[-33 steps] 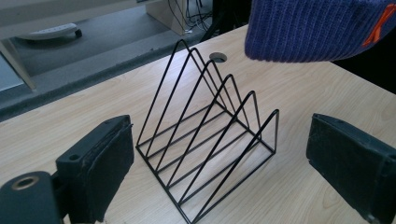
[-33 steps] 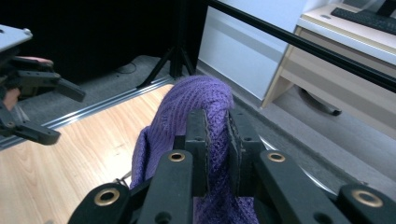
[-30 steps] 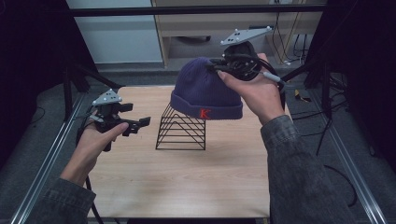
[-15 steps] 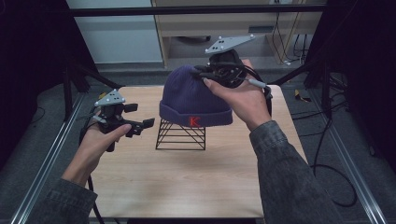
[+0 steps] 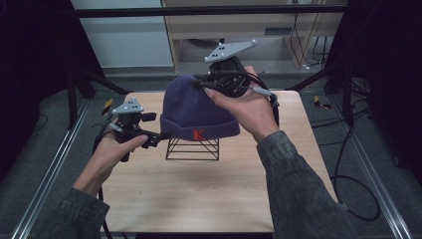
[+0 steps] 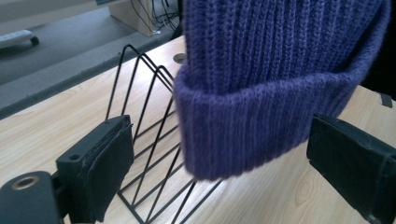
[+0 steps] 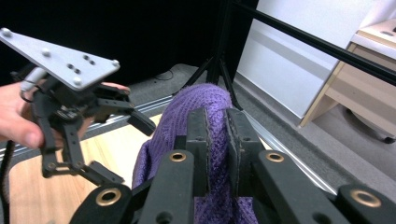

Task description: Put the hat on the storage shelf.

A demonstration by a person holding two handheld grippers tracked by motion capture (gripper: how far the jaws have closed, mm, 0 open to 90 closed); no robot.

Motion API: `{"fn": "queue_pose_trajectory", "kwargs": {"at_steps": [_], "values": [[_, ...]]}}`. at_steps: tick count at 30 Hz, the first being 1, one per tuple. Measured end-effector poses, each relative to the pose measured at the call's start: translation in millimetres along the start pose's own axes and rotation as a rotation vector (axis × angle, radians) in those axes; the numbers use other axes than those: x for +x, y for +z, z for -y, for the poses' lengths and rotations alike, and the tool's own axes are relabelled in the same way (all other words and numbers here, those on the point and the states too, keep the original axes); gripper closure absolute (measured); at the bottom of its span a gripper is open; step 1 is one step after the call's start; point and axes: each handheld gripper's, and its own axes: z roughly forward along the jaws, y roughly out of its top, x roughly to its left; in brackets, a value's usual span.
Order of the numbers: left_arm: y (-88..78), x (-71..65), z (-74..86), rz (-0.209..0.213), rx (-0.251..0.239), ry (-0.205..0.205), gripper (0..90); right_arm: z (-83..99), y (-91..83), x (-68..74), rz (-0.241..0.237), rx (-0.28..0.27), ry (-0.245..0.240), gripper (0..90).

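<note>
Right gripper (image 5: 206, 83), raised over the wire rack (image 5: 192, 148), pinches the purple beanie (image 5: 196, 107); left gripper (image 5: 158, 138), held low, spread around its cuff.

Purple ribbed knit beanie (image 5: 196, 109), cuff folded up, small red "K" patch on the cuff front. Held up in the air by its crown, pinched between the right gripper's (image 7: 215, 140) closed jaws, cuff hanging downward and open. Sits over the black wire rack (image 5: 192, 148), cuff hem at the level of the rack's top wires, above the desk's (image 5: 214, 194) middle, toward the far edge. In the left gripper view the cuff hangs between that gripper's (image 6: 224, 163) spread jaws, not touching either.
</note>
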Motion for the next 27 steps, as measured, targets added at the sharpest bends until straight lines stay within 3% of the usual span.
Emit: {"fn": "queue_pose_trajectory", "kwargs": {"at_steps": [8, 11, 13, 14, 15, 16, 21, 27], "values": [[10.4, 2.2, -0.6, 0.056, 0.011, -0.029, 12.1, -1.7, 2.7, 3.5, -0.022, -0.009, 0.001, 81.1], [12.8, 1.6, -1.4, 0.057, 0.004, -0.007, 24.6, -1.4, 3.9, 3.3, -0.027, -0.007, 0.001, 81.2], [13.3, 1.1, -2.1, 0.053, 0.004, 0.004, 39.5, -1.3, 4.5, 2.6, -0.028, -0.008, 0.003, 81.2], [13.2, 0.7, -3.0, 0.047, 0.004, 0.003, 51.3, -1.2, 5.0, 1.6, -0.028, -0.007, 0.002, 81.2], [13.0, 0.2, -3.7, 0.05, -0.002, 0.004, 51.3, -1.2, 5.0, 1.6, -0.028, -0.007, 0.002, 81.2], [13.1, -0.5, -4.5, 0.05, -0.007, 0.004, 57.2, -1.1, 5.2, 1.0, -0.026, -0.006, 0.002, 81.1], [12.2, -1.3, -7.8, 0.004, -0.021, -0.002, 68.1, 0.4, 4.9, -5.3, 0.002, -0.005, -0.006, 81.0], [9.0, 2.0, -17.2, -0.077, -0.05, -0.017, 69.5, 2.4, 7.9, -19.2, 0.038, -0.012, 0.013, 80.9]]}}
